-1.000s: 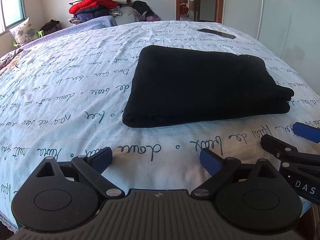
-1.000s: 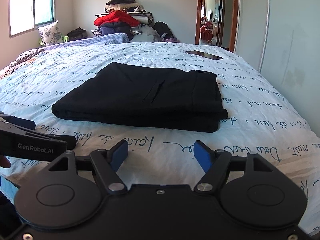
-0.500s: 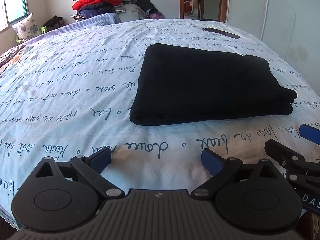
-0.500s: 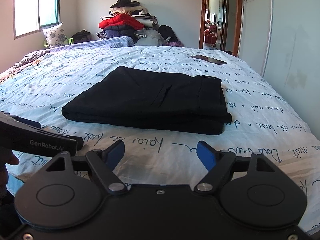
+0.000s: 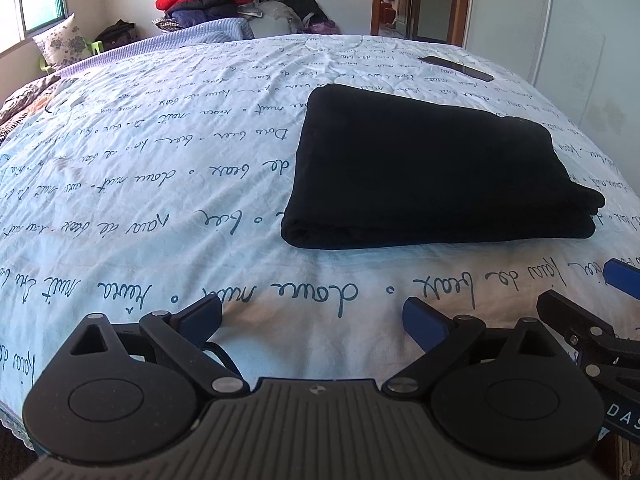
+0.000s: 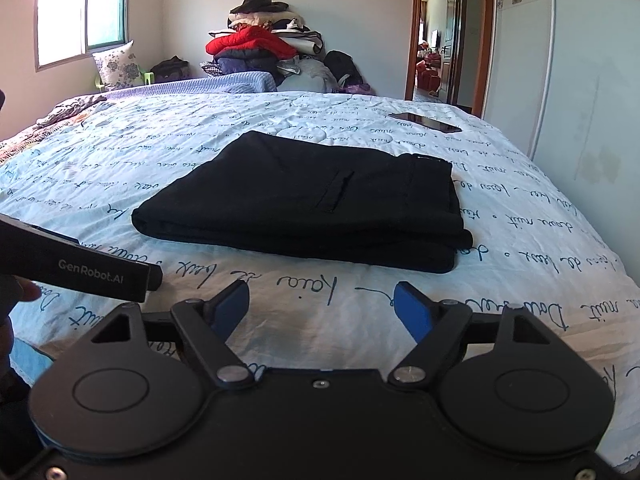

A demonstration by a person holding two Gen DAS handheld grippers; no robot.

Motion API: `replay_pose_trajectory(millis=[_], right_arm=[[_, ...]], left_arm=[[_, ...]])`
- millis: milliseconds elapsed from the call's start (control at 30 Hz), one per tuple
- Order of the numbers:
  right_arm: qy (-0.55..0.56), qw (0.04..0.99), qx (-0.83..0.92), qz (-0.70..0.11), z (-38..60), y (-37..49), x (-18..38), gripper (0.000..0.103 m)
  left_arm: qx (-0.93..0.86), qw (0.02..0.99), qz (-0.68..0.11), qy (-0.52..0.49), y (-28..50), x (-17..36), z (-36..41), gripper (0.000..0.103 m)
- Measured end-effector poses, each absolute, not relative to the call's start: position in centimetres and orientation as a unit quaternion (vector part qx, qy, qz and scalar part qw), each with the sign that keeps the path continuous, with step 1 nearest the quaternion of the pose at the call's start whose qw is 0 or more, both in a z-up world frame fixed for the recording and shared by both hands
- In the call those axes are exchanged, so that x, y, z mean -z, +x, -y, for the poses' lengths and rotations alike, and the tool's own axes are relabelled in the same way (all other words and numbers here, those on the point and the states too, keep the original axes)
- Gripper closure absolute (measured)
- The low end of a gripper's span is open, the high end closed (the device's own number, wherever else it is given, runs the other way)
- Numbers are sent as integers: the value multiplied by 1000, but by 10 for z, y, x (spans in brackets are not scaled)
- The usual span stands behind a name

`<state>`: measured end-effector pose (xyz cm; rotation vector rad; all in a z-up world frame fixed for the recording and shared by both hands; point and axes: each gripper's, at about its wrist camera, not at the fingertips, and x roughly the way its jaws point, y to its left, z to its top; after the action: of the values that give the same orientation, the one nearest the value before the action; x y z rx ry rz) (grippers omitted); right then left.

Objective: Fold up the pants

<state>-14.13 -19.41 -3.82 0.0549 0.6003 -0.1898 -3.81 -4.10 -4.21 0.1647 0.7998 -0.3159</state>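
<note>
Black folded pants [image 5: 432, 168] are lying on the script-printed bedspread [image 5: 160, 184], beyond both tools; left gripper [image 5: 312, 316] and right gripper [image 6: 320, 304] are hovering wide open, holding nothing; the soft, light, limp cloth is probably best pinched at its thick folded edge.

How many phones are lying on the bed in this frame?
1. A dark phone lies flat on the bedspread near the bed's far right edge, beyond the folded black pants and apart from them. Another could be hidden under clothing.
</note>
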Motion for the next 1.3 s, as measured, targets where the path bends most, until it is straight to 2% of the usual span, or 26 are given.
replay_pose_trajectory(millis=[1100,1300], right_arm=[[12,952,97,-289,194,-143,30,23],[3,953,98,-288,194,-139,24,23]], left_arm=[[161,902,-393,75,-38,38,38,4],[159,911,-372,82,-40,33,39,4]])
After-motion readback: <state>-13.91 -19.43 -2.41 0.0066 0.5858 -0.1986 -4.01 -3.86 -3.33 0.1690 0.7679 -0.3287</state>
